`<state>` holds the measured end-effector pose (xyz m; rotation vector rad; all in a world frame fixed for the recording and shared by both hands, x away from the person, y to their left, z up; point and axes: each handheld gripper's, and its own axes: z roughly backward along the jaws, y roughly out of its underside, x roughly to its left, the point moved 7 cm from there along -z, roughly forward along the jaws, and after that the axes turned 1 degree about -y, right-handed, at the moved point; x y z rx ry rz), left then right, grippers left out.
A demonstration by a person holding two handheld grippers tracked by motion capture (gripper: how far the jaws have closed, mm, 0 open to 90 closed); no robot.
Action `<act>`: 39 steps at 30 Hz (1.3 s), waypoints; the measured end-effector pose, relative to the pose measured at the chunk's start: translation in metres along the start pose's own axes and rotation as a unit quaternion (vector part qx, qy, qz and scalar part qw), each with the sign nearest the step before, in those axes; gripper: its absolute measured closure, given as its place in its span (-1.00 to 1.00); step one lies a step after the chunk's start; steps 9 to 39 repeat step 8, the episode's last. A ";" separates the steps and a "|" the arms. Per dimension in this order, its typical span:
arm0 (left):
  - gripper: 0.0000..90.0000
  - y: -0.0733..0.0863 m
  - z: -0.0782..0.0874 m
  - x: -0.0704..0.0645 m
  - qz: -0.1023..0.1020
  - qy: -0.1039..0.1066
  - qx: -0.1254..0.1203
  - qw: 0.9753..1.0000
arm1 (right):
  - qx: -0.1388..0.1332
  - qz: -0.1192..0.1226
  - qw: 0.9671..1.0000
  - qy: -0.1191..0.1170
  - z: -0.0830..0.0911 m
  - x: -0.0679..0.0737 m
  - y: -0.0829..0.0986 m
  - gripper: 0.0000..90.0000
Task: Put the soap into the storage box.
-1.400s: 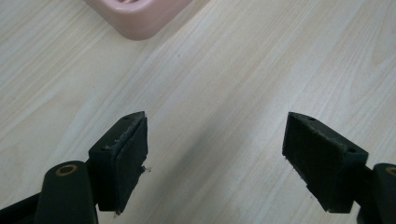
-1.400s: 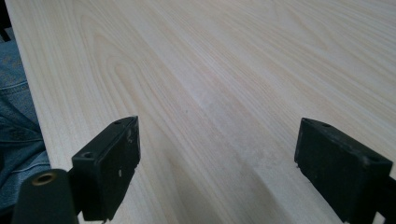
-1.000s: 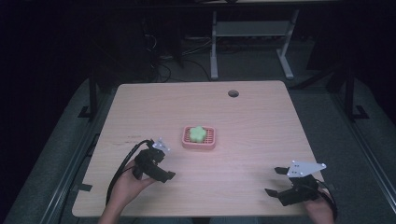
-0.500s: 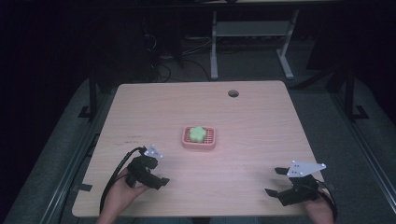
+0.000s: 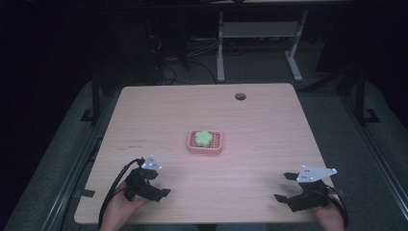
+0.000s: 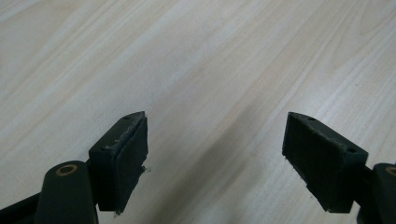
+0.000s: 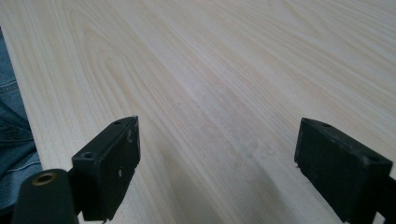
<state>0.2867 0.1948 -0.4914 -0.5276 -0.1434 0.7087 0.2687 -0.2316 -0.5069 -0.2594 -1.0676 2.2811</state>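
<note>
Both grippers rest at the near edge of the light wood-grain worktop, fingers apart and holding nothing.

The left gripper sits at the near left corner; the left gripper view shows its black fingers spread wide over bare wood. The right gripper sits at the near right corner, likewise spread, with blue denim past the edge. A green flower-shaped block lies in a pink square slatted tray at mid-worktop, well apart from both. A round hole marks the far side.

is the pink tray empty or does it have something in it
Not empty: the pink tray holds a green flower-shaped piece toward its left side.
</note>
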 end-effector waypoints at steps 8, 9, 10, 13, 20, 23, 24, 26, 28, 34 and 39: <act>-0.51 0.006 -0.001 -0.004 -0.001 -0.008 -0.004 1.000 | -0.004 0.002 1.000 -0.003 0.002 0.000 -0.002 -0.69; -0.51 0.006 -0.001 -0.004 -0.001 -0.008 -0.004 1.000 | -0.004 0.002 1.000 -0.003 0.002 0.000 -0.002 -0.69; -0.51 0.006 -0.001 -0.004 -0.001 -0.008 -0.004 1.000 | -0.004 0.002 1.000 -0.003 0.002 0.000 -0.002 -0.69; -0.51 0.006 -0.001 -0.004 -0.001 -0.008 -0.004 1.000 | -0.004 0.002 1.000 -0.003 0.002 0.000 -0.002 -0.69; -0.51 0.006 -0.001 -0.004 -0.001 -0.008 -0.004 1.000 | -0.004 0.002 1.000 -0.003 0.002 0.000 -0.002 -0.69; -0.51 0.006 -0.001 -0.004 -0.001 -0.008 -0.004 1.000 | -0.004 0.002 1.000 -0.003 0.002 0.000 -0.002 -0.69; -0.51 0.006 -0.001 -0.004 -0.001 -0.008 -0.004 1.000 | -0.004 0.002 1.000 -0.003 0.002 0.000 -0.002 -0.69; -0.51 0.006 -0.001 -0.004 -0.001 -0.008 -0.004 1.000 | -0.004 0.002 1.000 -0.003 0.002 0.000 -0.002 -0.69; -0.51 0.006 -0.001 -0.004 -0.001 -0.008 -0.004 1.000 | -0.004 0.002 1.000 -0.003 0.002 0.000 -0.002 -0.69; -0.51 0.006 -0.001 -0.004 -0.001 -0.008 -0.004 1.000 | -0.004 0.002 1.000 -0.003 0.002 0.000 -0.002 -0.69; -0.51 0.006 -0.001 -0.004 -0.001 -0.008 -0.004 1.000 | -0.004 0.002 1.000 -0.003 0.002 0.000 -0.002 -0.69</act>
